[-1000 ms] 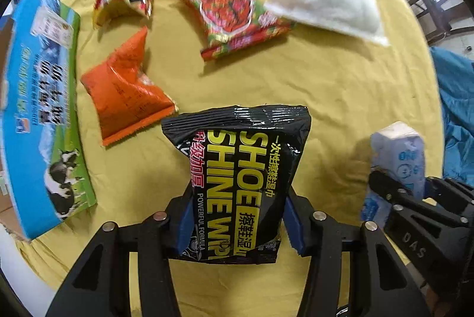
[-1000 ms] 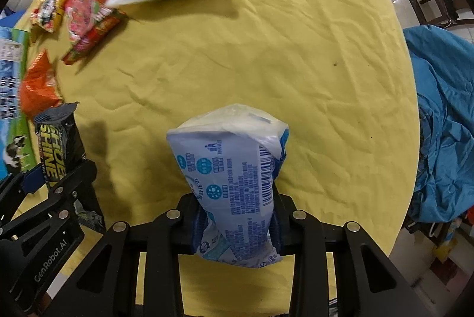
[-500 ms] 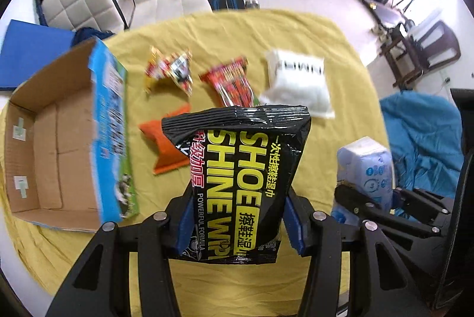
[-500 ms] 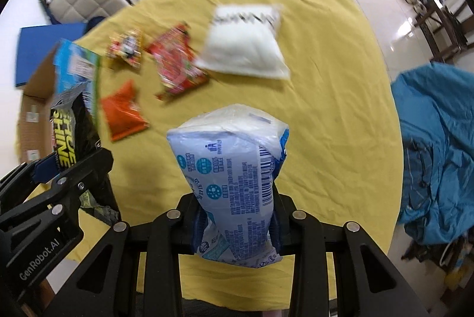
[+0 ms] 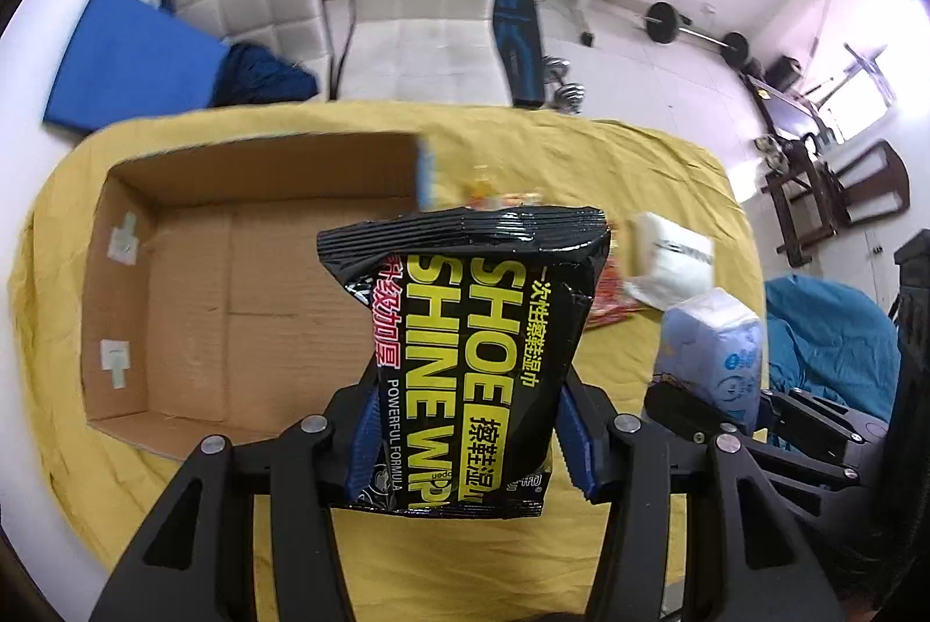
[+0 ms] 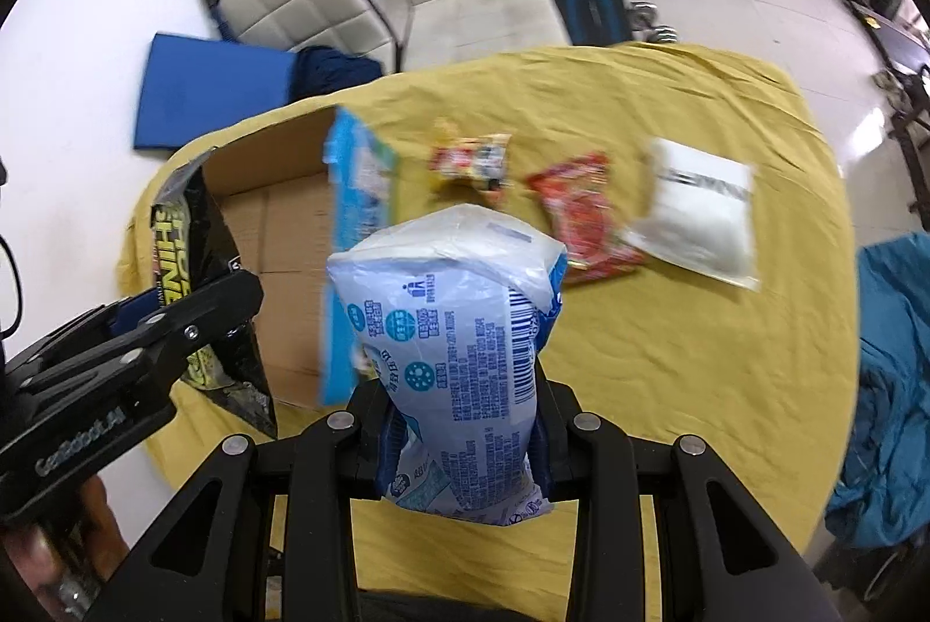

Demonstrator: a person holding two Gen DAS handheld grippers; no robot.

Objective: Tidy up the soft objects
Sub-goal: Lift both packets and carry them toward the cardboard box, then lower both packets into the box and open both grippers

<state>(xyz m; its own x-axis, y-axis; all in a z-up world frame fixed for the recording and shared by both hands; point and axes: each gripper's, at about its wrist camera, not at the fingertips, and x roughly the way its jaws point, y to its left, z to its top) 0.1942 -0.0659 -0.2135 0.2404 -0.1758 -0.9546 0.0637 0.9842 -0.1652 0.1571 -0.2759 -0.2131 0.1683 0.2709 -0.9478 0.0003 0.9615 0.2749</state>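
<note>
**Operator:** Starting with the biggest thing, I see the desk (image 5: 657,157) under its yellow cloth filling the middle of both views. The open cardboard box (image 5: 192,285) sits at centre left of the left wrist view, its brown floor bare where I can see it.

**Partner:** What lies outside the box?

**Operator:** In the right wrist view, the white pouch (image 6: 697,221) rests flat on the cloth at right of centre. The red snack packet (image 6: 581,209) is just beside it on the left, their edges meeting or overlapping. The small yellow-and-red packet (image 6: 471,157) lies farther left, near the box's blue printed wall (image 6: 360,192).

**Partner:** And your left hand?

**Operator:** My left gripper (image 5: 465,439) has its fingers (image 5: 363,442) pressed against both sides of the black shoe-wipe pack (image 5: 471,349), held upright low in the frame. It overlaps the box's right part in the picture, clear of the cloth.

**Partner:** The right one?

**Operator:** My right gripper (image 6: 462,439) has its fingers closed snugly on the pale blue tissue pack (image 6: 459,349), squeezing its lower half. That pack stands upright at the centre of the right wrist view, in front of the box's blue wall, off the desk.

**Partner:** Do the two tools touch?

**Operator:** I can't tell; each shows at the other's frame edge, close alongside.
</note>
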